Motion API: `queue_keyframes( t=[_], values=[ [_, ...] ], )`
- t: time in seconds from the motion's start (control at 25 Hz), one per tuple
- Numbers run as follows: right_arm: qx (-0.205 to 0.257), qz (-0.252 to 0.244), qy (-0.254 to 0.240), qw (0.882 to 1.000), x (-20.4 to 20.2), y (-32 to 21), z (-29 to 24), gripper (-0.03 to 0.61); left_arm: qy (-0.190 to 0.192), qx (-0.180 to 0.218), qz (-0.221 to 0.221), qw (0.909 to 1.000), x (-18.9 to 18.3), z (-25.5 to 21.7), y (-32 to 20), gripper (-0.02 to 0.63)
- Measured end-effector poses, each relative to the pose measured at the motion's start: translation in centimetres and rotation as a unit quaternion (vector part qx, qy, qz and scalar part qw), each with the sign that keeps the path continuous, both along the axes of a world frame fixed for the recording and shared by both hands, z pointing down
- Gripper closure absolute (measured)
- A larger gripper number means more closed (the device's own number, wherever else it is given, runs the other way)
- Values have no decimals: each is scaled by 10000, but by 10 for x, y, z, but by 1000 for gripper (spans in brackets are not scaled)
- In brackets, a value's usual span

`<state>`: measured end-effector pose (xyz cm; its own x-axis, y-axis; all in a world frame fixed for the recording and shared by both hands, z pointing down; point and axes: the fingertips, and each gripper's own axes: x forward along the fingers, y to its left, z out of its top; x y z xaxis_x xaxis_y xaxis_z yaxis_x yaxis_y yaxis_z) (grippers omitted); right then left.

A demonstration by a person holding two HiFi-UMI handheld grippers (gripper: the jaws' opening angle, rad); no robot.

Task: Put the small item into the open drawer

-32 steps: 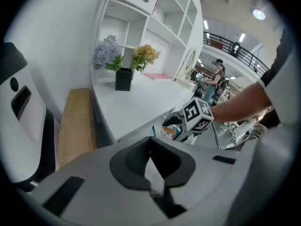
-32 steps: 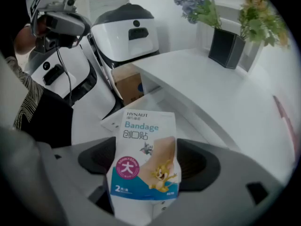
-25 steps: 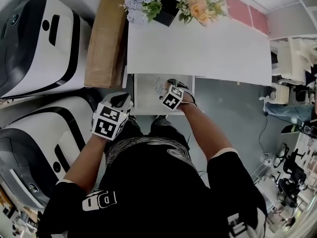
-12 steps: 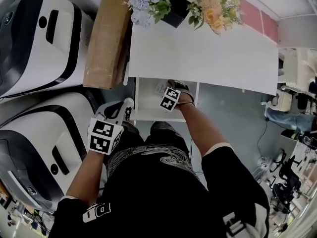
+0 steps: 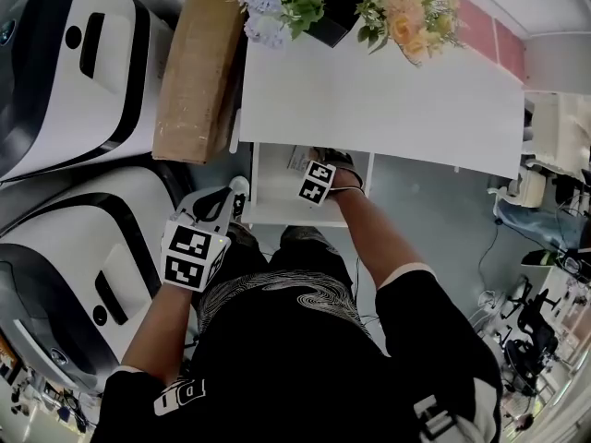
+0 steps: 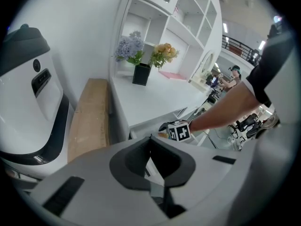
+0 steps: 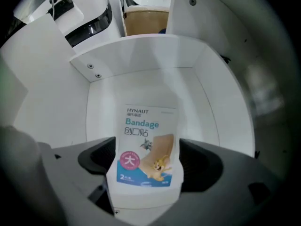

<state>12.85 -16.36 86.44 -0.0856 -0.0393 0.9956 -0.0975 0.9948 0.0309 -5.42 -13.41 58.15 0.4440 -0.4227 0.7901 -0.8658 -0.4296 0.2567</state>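
The small item is a white bandage packet (image 7: 145,150) with blue print and a cartoon picture. My right gripper (image 7: 146,160) is shut on it, a jaw at each side, and holds it inside the open white drawer (image 7: 141,81), above the drawer's floor. From the head view, the right gripper (image 5: 310,168) reaches into the drawer (image 5: 272,192) under the white table, and the packet (image 5: 297,158) peeks out beyond its marker cube. My left gripper (image 5: 233,197) hangs at the drawer's front left corner, shut and holding nothing. Its jaws meet in the left gripper view (image 6: 151,161).
The white table (image 5: 369,90) carries a black vase of blue flowers (image 5: 282,3), a bunch of orange flowers (image 5: 406,17) and a pink sheet (image 5: 471,21). A cardboard box (image 5: 189,63) stands left of it. Two large white machines (image 5: 65,63) (image 5: 83,275) fill the left side.
My right gripper has gone a little deeper into the drawer with the packet. The left gripper has drifted slightly down and left.
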Motion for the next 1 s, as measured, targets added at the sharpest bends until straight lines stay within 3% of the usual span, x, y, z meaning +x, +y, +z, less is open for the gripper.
queue_keyframes(
  t=[0.44,0.6,0.68,0.8,0.92,1.0],
  values=[
    [115,393,-184,9990,-5,5,-33,170,218,182,301,9991,14,-12,-12,600],
    [199,990,-549,9934,-11,3,-63,170,368,320,380,9981,19,-20,-19,600],
    [200,1687,-912,9812,-15,-1,-88,172,418,397,428,9974,21,-25,-21,600],
    [350,2596,-1455,9541,-14,-4,-130,196,461,509,509,9963,21,-32,-22,600],
    [507,3389,-1950,9190,-8,-1,-170,340,463,634,614,9950,20,-40,-23,600],
    [594,3826,-2338,8919,-5,0,-198,403,477,716,673,9940,19,-46,-27,600]
  ],
)
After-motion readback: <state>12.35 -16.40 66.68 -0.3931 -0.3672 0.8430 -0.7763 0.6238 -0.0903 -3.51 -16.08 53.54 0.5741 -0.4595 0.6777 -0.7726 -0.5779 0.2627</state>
